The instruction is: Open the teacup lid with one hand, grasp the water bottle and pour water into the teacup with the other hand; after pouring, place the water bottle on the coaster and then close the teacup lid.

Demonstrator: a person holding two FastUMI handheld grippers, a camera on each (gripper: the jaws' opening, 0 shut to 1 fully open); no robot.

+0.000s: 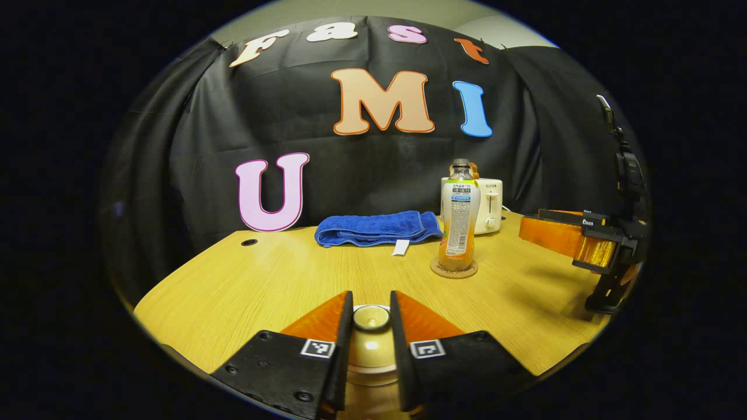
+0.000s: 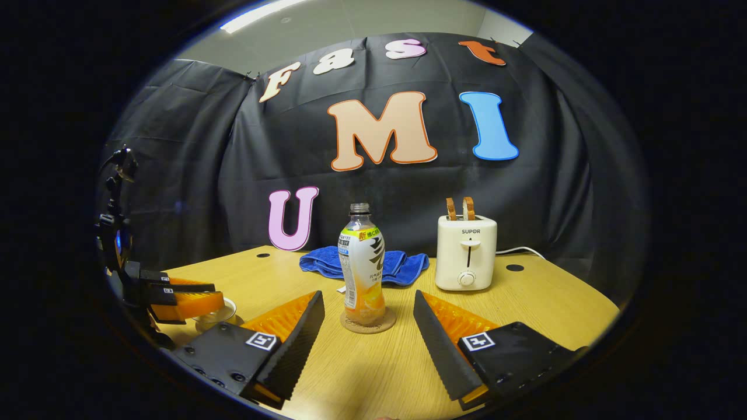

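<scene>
My left gripper [image 1: 372, 300] is shut on the round knob [image 1: 372, 318] of the cream teacup lid, which rests on the teacup [image 1: 369, 357] just below the camera. An uncapped bottle [image 1: 459, 221] holding orange drink stands upright on a round cork coaster [image 1: 454, 269] past the cup, to the right. In the right gripper view that bottle [image 2: 362, 268] and coaster [image 2: 367, 324] stand a little ahead of my right gripper [image 2: 368, 300], which is open and holds nothing. The left gripper [image 2: 198, 303] hangs over the teacup [image 2: 219, 318] at far left. The right gripper [image 1: 583, 239] hovers right of the bottle.
A folded blue towel [image 1: 376, 228] lies at the back of the wooden table [image 1: 262, 280]. A white toaster [image 2: 467, 251] with two slices in it stands at the back right, its cord trailing right. The towel [image 2: 402, 265] lies behind the bottle.
</scene>
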